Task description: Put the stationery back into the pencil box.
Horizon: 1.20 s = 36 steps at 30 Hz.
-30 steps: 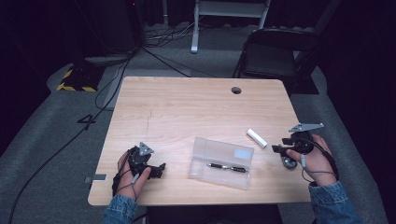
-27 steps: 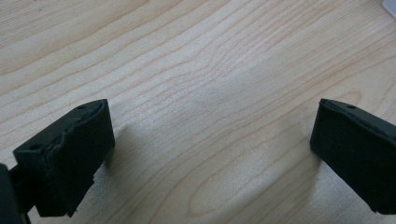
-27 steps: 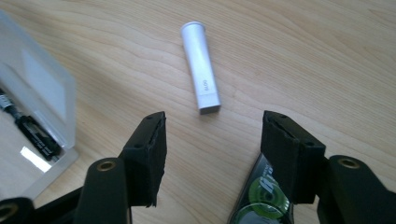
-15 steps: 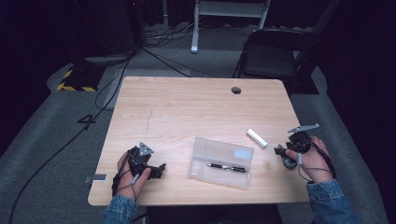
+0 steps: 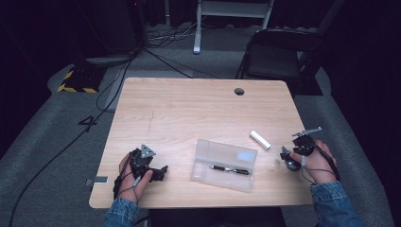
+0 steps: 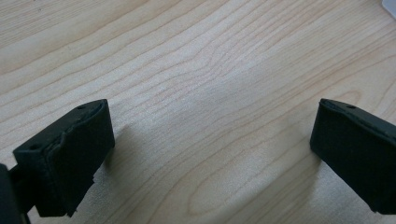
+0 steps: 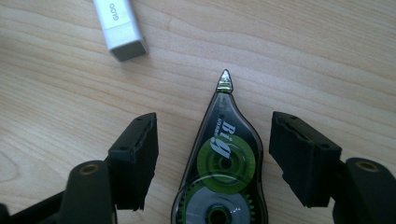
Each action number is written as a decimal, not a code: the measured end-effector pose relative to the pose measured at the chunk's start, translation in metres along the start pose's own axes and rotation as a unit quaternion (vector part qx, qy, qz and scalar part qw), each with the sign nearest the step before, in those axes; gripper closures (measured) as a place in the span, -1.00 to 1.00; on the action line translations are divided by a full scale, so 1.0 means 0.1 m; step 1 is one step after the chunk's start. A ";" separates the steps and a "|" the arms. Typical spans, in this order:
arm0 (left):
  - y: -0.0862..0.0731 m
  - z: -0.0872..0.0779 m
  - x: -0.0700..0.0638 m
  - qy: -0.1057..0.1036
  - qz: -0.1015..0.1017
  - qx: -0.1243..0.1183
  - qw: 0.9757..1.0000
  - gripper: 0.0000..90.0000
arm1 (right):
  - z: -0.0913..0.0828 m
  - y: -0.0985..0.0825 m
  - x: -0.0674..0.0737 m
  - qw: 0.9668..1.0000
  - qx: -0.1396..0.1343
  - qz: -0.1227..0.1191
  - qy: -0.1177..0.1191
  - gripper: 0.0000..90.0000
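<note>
Right gripper low at the worktop's right edge, fingers apart and just been opening around a correction tape dispenser lying flat between them untouched, white glue stick near; left gripper resting with fingers apart, nothing between them.

a rectangular light wooden table top with rounded corners carries all items. a round cable hole sits near its far edge, right of centre in the high view. a clear plastic rectangular case with a black pen inside lies lower centre. a small white rectangular glue stick lies just right of it. a translucent dark teardrop-shaped correction tape dispenser with green reels lies flat near the right edge.
</note>
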State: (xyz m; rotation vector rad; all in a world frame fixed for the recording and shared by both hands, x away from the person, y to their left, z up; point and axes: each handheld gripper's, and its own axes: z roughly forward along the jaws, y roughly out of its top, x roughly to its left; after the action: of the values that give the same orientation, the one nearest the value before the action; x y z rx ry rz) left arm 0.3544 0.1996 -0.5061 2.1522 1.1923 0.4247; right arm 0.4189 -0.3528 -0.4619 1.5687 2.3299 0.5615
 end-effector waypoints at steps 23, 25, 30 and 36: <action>0.00 0.00 0.00 0.000 0.001 0.000 1.000 -1.00 | 0.05 -0.03 0.00 0.999 0.038 0.010 -0.004 0.15; 0.00 0.00 0.00 0.000 0.001 0.000 1.000 -1.00 | 0.05 -0.03 0.01 0.999 0.039 0.007 -0.004 0.15; 0.00 0.00 0.00 0.000 0.000 0.000 1.000 -1.00 | 0.05 -0.02 0.00 0.999 0.038 0.001 0.000 0.16; 0.00 0.00 0.00 0.000 0.000 0.000 1.000 -1.00 | 0.04 -0.01 0.00 0.999 0.037 -0.002 0.006 0.17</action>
State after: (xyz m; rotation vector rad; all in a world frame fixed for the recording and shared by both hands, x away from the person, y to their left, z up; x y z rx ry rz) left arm 0.3544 0.1996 -0.5061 2.1524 1.1922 0.4247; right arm 0.4196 -0.3531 -0.4660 1.5969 2.3876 0.4914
